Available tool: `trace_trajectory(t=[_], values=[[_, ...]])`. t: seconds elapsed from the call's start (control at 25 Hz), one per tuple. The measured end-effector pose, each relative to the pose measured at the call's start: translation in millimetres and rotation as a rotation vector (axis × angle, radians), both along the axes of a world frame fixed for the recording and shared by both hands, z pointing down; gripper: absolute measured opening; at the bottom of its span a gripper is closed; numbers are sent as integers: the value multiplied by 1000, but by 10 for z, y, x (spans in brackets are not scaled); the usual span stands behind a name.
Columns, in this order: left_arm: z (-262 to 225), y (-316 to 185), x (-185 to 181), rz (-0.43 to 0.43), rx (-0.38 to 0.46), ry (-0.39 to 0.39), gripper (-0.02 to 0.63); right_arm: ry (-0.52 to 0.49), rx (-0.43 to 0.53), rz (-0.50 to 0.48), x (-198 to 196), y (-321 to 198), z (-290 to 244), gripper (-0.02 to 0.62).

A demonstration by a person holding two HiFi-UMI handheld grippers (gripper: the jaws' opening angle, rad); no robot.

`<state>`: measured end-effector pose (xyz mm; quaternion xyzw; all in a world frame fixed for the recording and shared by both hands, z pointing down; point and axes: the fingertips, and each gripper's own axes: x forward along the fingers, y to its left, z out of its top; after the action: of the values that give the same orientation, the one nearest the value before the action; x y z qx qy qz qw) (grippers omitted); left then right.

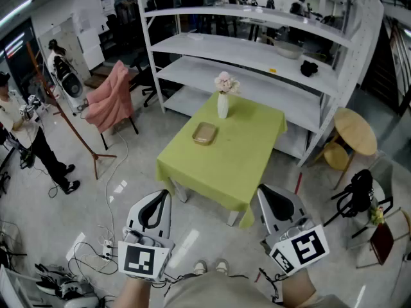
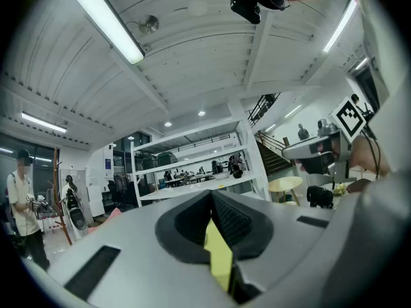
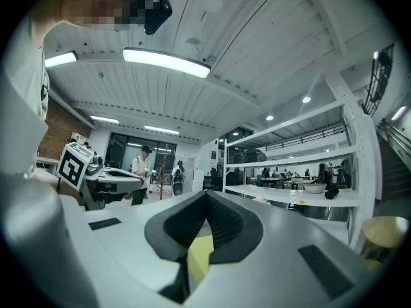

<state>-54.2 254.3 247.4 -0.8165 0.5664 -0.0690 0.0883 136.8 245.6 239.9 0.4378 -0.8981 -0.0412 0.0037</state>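
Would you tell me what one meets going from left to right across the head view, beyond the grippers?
Standing person → pink cloth draped over a chair → green-clothed table → round wooden table.

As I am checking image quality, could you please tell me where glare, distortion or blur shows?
Head view: evenly lit, sharp, shelves bowed by the lens. Left gripper view: ceiling light glares, corners black, left gripper close and soft. Right gripper view: light strip glares, corners black.
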Motion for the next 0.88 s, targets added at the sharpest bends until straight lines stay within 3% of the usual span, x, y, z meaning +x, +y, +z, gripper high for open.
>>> trace_trajectory(t=[0.24, 0.88], values=[[21, -90, 23, -4, -9, -3, 6, -36, -14, 7, 33, -104, 29, 6], [86, -247, 314, -20, 10, 4, 6, -15, -21, 10, 380, -332, 177, 6]])
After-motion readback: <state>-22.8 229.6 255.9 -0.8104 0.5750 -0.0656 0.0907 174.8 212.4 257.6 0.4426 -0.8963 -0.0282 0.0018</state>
